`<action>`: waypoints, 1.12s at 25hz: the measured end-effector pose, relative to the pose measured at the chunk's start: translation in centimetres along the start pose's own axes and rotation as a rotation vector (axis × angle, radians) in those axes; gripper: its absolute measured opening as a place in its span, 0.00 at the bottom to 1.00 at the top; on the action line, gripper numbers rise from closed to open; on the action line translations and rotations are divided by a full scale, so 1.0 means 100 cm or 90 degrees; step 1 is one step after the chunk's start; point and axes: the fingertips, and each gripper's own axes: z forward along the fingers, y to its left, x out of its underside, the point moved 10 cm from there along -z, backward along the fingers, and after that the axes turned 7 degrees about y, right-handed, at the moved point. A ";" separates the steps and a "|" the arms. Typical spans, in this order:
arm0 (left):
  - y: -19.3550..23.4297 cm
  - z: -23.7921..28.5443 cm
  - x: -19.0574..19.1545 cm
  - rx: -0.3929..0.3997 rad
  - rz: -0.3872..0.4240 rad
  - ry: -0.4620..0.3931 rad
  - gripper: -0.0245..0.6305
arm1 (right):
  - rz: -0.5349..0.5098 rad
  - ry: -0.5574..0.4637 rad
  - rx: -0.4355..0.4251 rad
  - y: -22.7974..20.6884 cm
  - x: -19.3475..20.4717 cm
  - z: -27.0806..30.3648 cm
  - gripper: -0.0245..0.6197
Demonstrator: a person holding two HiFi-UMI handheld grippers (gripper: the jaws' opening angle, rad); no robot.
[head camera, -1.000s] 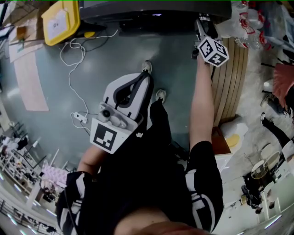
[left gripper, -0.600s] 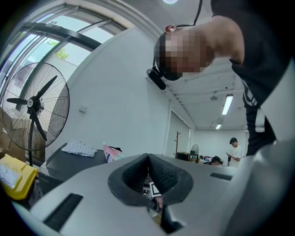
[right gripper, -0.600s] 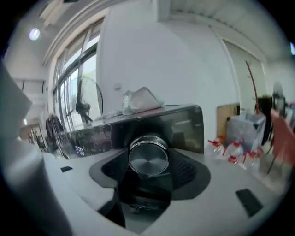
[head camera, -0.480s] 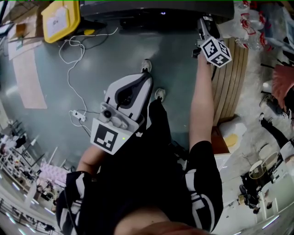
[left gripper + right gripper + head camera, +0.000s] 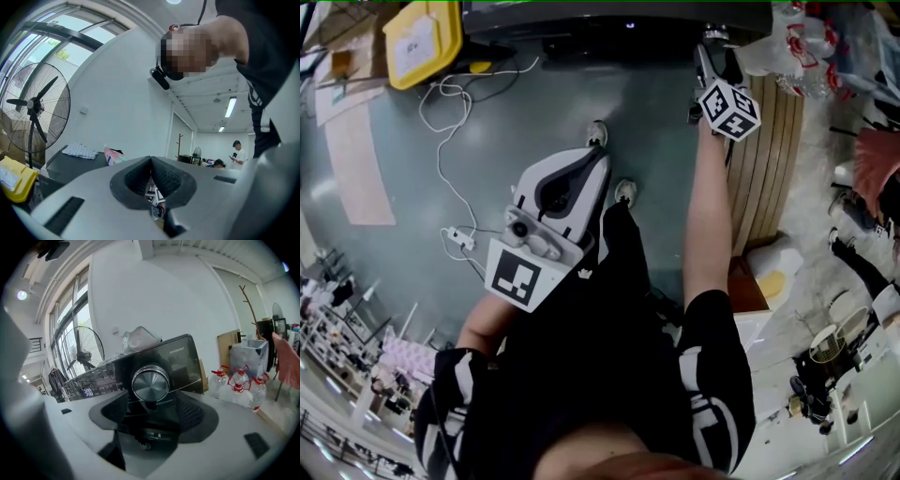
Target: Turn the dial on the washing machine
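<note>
Right claw (image 5: 151, 405) just opened; dial (image 5: 150, 383) between, rim clear.

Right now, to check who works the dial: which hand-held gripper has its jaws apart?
The right hand-held gripper: its jaws have just been opening and frame the silver dial without pressing it. The left hand-held gripper has jaws together, empty.

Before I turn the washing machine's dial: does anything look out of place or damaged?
The dial looks intact; it sits between the jaws of the right gripper, which have just been opening and do not press it. Only oddity: a loose white cable snakes across the floor near the person's feet, a possible trip hazard.
</note>
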 end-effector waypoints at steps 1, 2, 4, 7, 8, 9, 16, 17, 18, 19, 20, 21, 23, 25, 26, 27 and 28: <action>-0.003 -0.002 -0.001 0.000 0.000 -0.003 0.07 | -0.003 0.001 0.003 0.002 0.002 -0.006 0.54; -0.006 -0.005 -0.003 -0.001 0.001 -0.006 0.07 | -0.006 0.002 0.007 0.003 0.003 -0.013 0.54; -0.014 -0.012 -0.007 -0.001 0.003 -0.016 0.07 | -0.007 0.005 0.009 0.005 0.006 -0.023 0.54; -0.022 -0.020 -0.008 0.000 0.002 -0.022 0.07 | -0.002 0.015 0.001 0.004 0.006 -0.024 0.54; -0.023 -0.021 -0.008 0.000 0.002 -0.021 0.07 | 0.002 0.018 -0.004 0.003 0.005 -0.021 0.54; -0.023 -0.022 -0.008 0.000 0.003 -0.020 0.07 | 0.007 0.019 -0.008 0.001 0.003 -0.016 0.54; -0.017 -0.024 -0.003 -0.009 0.002 -0.013 0.07 | 0.022 0.018 -0.009 0.000 -0.012 0.010 0.54; -0.016 -0.025 -0.003 -0.011 0.002 -0.012 0.07 | 0.021 0.020 -0.004 0.001 -0.013 0.012 0.50; -0.014 -0.025 -0.003 -0.012 0.003 -0.012 0.07 | 0.011 0.022 0.003 0.002 -0.014 0.013 0.50; -0.013 -0.026 -0.003 -0.013 0.003 -0.012 0.07 | -0.018 0.025 0.017 0.004 -0.015 0.013 0.50; -0.013 -0.026 -0.003 -0.014 0.004 -0.012 0.07 | -0.071 0.028 0.040 0.008 -0.015 0.013 0.49; -0.012 -0.026 -0.003 -0.015 0.004 -0.012 0.07 | -0.140 0.031 0.072 0.014 -0.015 0.012 0.49; -0.011 -0.027 -0.002 -0.017 0.003 -0.010 0.07 | -0.256 0.037 0.128 0.025 -0.014 0.013 0.49; -0.010 -0.027 -0.001 -0.017 0.002 -0.007 0.07 | -0.279 0.040 0.146 0.028 -0.013 0.014 0.49; -0.009 -0.027 -0.001 -0.018 0.002 -0.006 0.07 | -0.267 0.037 0.142 0.027 -0.013 0.014 0.49; -0.009 -0.028 -0.002 -0.018 0.003 -0.006 0.07 | -0.246 0.032 0.135 0.026 -0.014 0.013 0.50; -0.009 -0.029 -0.003 -0.019 0.003 -0.007 0.07 | -0.222 0.029 0.127 0.025 -0.015 0.010 0.51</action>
